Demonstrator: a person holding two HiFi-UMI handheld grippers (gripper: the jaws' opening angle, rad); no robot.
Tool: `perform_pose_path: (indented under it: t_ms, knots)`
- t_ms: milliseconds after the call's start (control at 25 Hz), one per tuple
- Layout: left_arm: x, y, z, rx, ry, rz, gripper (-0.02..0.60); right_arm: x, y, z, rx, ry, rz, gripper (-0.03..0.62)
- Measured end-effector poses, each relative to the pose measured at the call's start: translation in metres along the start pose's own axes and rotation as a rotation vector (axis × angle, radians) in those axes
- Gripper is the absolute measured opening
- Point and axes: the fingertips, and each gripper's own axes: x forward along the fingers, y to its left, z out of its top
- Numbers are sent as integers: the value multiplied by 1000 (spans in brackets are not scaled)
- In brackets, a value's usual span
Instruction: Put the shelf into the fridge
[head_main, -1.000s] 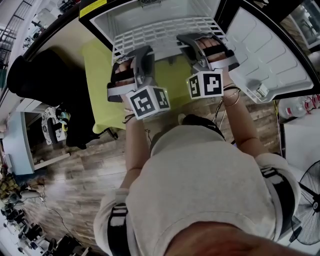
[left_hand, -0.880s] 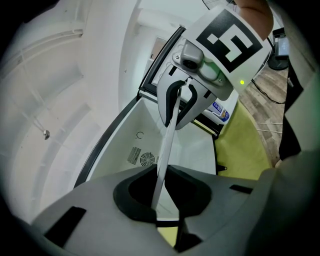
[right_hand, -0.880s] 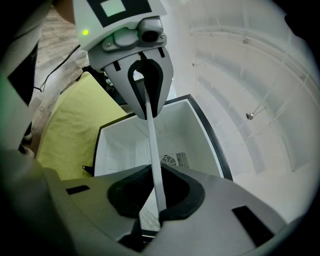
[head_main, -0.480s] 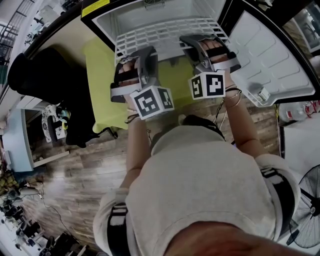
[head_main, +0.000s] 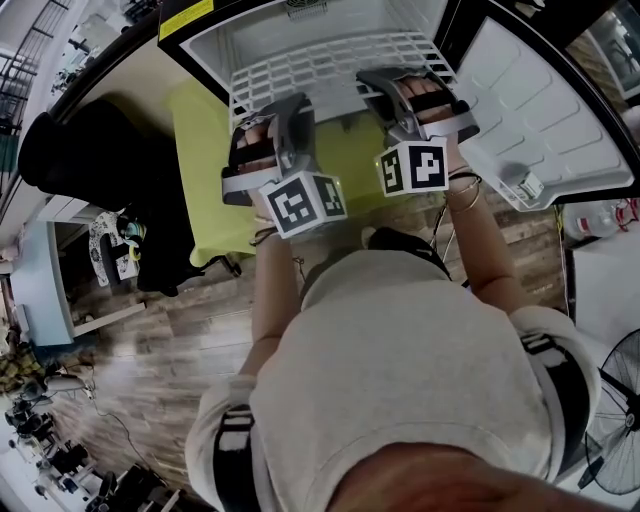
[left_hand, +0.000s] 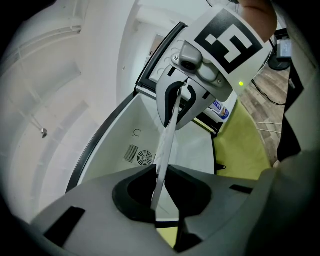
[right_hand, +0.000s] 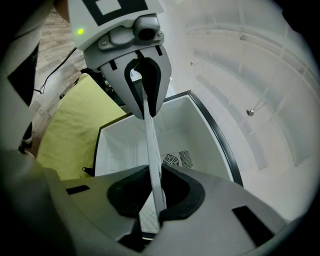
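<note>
Head view, white slatted plastic shelf (head_main: 330, 65) lying flat at the mouth of the open white fridge (head_main: 260, 32), left tongs (head_main: 272, 112) and right tongs (head_main: 398, 92) gripping its near edge, left gripper view, shelf (left_hand: 165, 145) showing thin and edge-on, left tongs (left_hand: 159, 185) clamping it, right gripper view, right tongs (right_hand: 156, 200) pinching the same pale shelf (right_hand: 151, 140).

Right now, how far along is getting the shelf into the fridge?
Done: the fridge door stands open and the white wire shelf is lifted. In hand: the left gripper and right gripper each have their jaws clamped on its near edge, holding it at the fridge opening. Left: slide it fully in, seat it, and let go.
</note>
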Motion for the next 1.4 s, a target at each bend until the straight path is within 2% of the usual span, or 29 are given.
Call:
perform_pose_path:
  t_ms: [720,1400]
  knots:
    - [7,-15,-5,-51,16,-3,71,6,13,-6,26,-26,-15,58]
    - [20,-13,-5,-51,17,12,71,21,8,-14,21,-13,-7,63]
